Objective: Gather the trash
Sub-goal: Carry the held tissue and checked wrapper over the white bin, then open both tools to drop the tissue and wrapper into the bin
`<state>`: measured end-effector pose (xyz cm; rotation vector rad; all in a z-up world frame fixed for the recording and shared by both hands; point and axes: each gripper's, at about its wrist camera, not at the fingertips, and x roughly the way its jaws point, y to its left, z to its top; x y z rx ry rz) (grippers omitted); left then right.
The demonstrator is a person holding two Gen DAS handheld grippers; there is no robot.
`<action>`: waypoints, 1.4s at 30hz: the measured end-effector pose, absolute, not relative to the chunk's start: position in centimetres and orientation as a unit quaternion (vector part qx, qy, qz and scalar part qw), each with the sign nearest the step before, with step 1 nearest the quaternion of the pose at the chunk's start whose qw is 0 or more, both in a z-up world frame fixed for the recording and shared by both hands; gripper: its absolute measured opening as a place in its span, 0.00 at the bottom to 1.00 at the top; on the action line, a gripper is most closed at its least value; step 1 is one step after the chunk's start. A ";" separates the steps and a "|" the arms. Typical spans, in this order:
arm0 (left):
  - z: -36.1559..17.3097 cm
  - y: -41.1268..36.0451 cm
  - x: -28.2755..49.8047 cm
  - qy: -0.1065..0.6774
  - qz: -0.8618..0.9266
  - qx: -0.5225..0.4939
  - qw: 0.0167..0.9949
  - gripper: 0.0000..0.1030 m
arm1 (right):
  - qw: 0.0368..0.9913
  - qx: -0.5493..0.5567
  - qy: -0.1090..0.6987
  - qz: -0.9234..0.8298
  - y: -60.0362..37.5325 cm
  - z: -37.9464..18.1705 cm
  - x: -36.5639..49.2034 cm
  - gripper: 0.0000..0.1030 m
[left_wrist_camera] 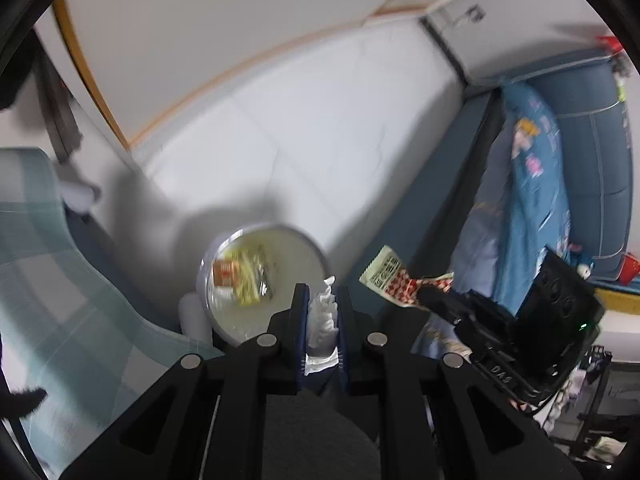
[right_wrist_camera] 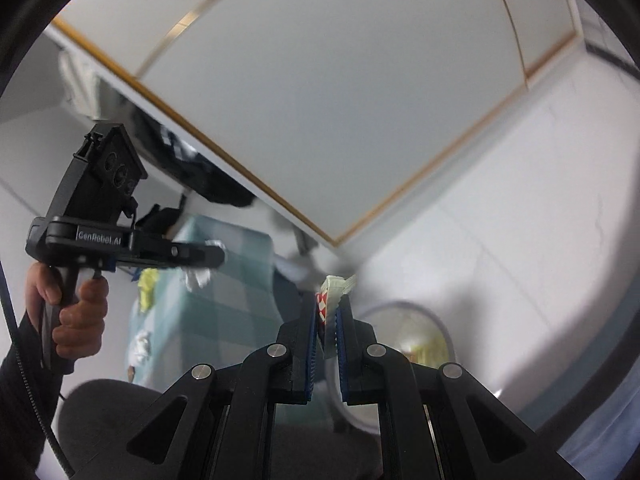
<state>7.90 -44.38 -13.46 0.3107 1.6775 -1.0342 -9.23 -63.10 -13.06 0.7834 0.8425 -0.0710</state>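
Clamped between the blue-padded fingers of the left gripper [left_wrist_camera: 322, 322] is a crumpled white tissue [left_wrist_camera: 322, 316], nearest the lens in the left wrist view. To its left lies a pale green checked cushion [left_wrist_camera: 60, 264]; just beyond the fingertips sits the round white trash bin [left_wrist_camera: 208, 280], already holding a yellow wrapper [left_wrist_camera: 252, 276] and an orange packet [left_wrist_camera: 225, 274]. To the right, the right gripper [right_wrist_camera: 329, 320] comes in over the blue bedding [left_wrist_camera: 532, 184], closed on a red-and-white checked wrapper [left_wrist_camera: 394, 278] whose pale end sticks out toward the bin.

From the right wrist view, the person's left hand [right_wrist_camera: 70, 312] grips the left tool's handle at far left, more scraps — one yellow [right_wrist_camera: 146, 286], one white [right_wrist_camera: 141, 344] — lie on the cushion, and the bin shows blurred at lower right.

Both pieces look carried and close to the bin, so the step in hand appears to be the drop. Next, each gripper probably needs to be brought over the bin's mouth before its fingers open — the light tissue may cling to the pads. Scraps on the cushion suggest the task is partway.
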 end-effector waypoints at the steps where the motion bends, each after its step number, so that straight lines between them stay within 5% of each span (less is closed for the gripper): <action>1: -14.8 -44.7 7.6 0.718 -0.432 0.143 0.527 0.08 | 0.833 0.376 0.405 -0.035 -63.2 -13.9 -9.1 0.08; 14: -25.3 -46.3 7.0 0.792 -0.395 0.181 0.428 0.09 | 0.775 0.401 0.486 -0.044 -62.9 -23.3 -9.0 0.08; 28: -29.7 -46.2 5.2 0.806 -0.364 0.206 0.419 0.11 | 0.725 0.418 0.546 -0.018 -60.2 -27.7 -9.2 0.09; 31: -29.8 -46.1 5.3 0.808 -0.353 0.203 0.425 0.20 | 0.719 0.421 0.552 -0.011 -59.7 -28.4 -9.2 0.11; 34: -30.3 -45.7 5.8 0.810 -0.342 0.188 0.437 0.45 | 0.713 0.425 0.558 -0.002 -59.2 -28.8 -9.1 0.11; 37: -29.7 -45.8 6.3 0.804 -0.346 0.175 0.451 0.47 | 0.711 0.422 0.563 0.009 -58.5 -29.0 -9.0 0.11; 40: -29.1 -46.0 6.4 0.796 -0.353 0.176 0.461 0.60 | 0.714 0.426 0.556 0.008 -58.4 -29.0 -9.2 0.13; 42: -28.7 -46.1 6.7 0.786 -0.350 0.189 0.473 0.66 | 0.705 0.431 0.563 0.015 -58.3 -29.2 -9.1 0.23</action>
